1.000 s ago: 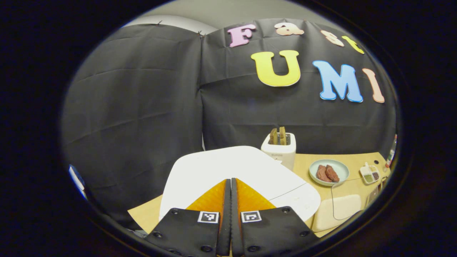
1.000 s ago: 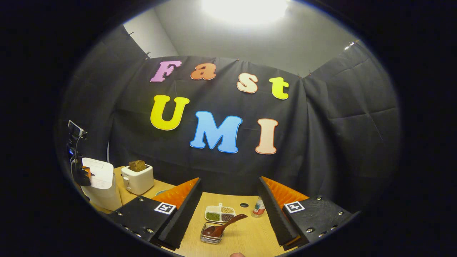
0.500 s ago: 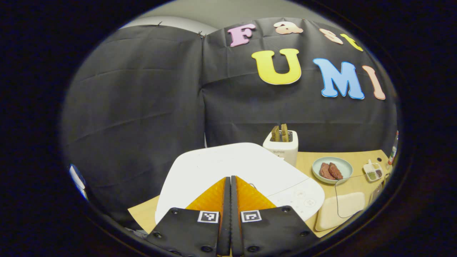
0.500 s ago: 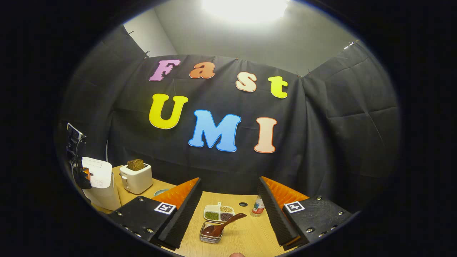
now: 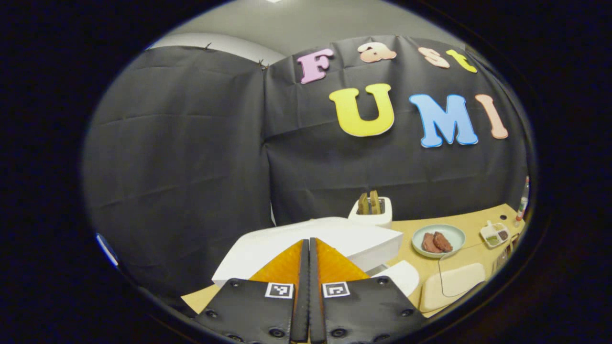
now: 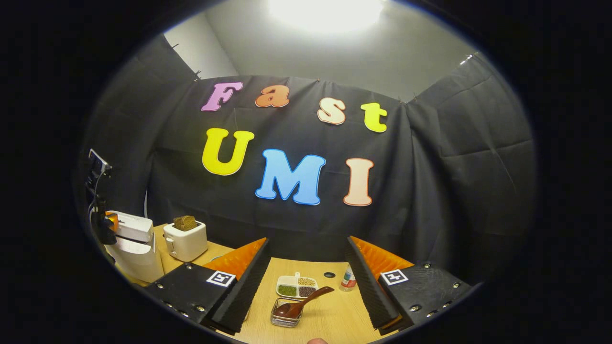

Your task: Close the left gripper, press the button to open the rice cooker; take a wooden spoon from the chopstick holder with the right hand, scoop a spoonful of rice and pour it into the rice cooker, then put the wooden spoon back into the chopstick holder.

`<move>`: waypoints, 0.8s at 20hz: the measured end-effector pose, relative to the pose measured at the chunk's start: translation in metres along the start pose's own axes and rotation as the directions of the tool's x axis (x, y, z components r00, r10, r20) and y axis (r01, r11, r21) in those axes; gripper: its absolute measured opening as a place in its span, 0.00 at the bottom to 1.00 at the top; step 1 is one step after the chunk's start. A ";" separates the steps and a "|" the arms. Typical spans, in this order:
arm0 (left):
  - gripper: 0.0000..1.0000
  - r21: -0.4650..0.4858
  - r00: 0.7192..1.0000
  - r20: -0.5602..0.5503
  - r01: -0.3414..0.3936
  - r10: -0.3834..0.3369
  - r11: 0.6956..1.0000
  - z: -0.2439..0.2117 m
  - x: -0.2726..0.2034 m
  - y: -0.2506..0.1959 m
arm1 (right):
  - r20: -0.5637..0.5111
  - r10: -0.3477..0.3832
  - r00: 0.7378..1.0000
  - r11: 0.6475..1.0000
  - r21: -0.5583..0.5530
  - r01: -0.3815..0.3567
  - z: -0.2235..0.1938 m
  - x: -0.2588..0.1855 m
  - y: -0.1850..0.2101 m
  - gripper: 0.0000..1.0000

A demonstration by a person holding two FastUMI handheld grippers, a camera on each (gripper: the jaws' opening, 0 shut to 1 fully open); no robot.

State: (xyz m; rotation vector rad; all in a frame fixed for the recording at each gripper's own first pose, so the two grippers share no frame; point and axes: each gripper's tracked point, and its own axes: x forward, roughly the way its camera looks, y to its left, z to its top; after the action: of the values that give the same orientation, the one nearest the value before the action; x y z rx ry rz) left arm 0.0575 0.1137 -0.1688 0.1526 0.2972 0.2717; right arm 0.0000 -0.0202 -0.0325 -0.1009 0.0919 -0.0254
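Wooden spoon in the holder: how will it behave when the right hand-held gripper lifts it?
The wooden spoon looks rigid, so probably no flex. It leans loosely in the open wire holder, so it should lift freely. Its smooth, thin handle might pivot between the fingers.

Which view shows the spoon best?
Right gripper view: the spoon lies in plain sight between the open fingers, bowl in the wire holder, handle slanting up right. Left gripper view gives nothing clear of it at its far right edge.

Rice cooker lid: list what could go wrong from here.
1. The rice cooker lid has only lifted partway above the body; the shut left gripper close before it may block it.
2. The wooden spoon leans loosely in the chopstick holder; the open right gripper could tip it on grabbing.
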 end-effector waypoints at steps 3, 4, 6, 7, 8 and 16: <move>0.08 0.006 0.998 0.064 -0.008 0.008 1.000 0.034 -0.003 0.007 | 0.014 0.006 1.000 1.000 0.006 -0.006 0.004 0.002 0.000 0.95; 0.08 -0.009 0.998 0.063 0.001 -0.001 1.000 0.036 -0.005 0.005 | 0.020 0.010 1.000 1.000 0.007 -0.010 0.006 0.003 0.001 0.95; 0.08 -0.023 0.997 0.080 -0.004 0.006 1.000 0.046 -0.015 0.010 | 0.028 0.021 0.999 1.000 0.005 -0.021 0.007 0.005 0.003 0.95; 0.08 -0.022 0.995 0.099 -0.007 0.009 1.000 0.055 -0.021 0.012 | 0.030 0.028 0.999 1.000 0.006 -0.028 0.006 0.007 0.003 0.95; 0.08 -0.024 0.992 0.123 -0.003 0.006 1.000 0.065 -0.029 0.012 | 0.033 0.033 0.999 0.999 0.009 -0.033 0.006 0.007 0.004 0.95; 0.80 -0.077 0.977 0.198 0.097 -0.080 0.992 0.111 -0.082 -0.007 | 0.007 0.041 0.999 0.997 0.067 -0.041 -0.014 0.031 -0.001 0.95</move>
State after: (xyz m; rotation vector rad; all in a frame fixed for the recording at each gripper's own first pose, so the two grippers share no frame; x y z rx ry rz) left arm 0.0184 0.0718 -0.0433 0.0792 0.0975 0.1787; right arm 0.0296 -0.0238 -0.0492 -0.0315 0.0873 0.0129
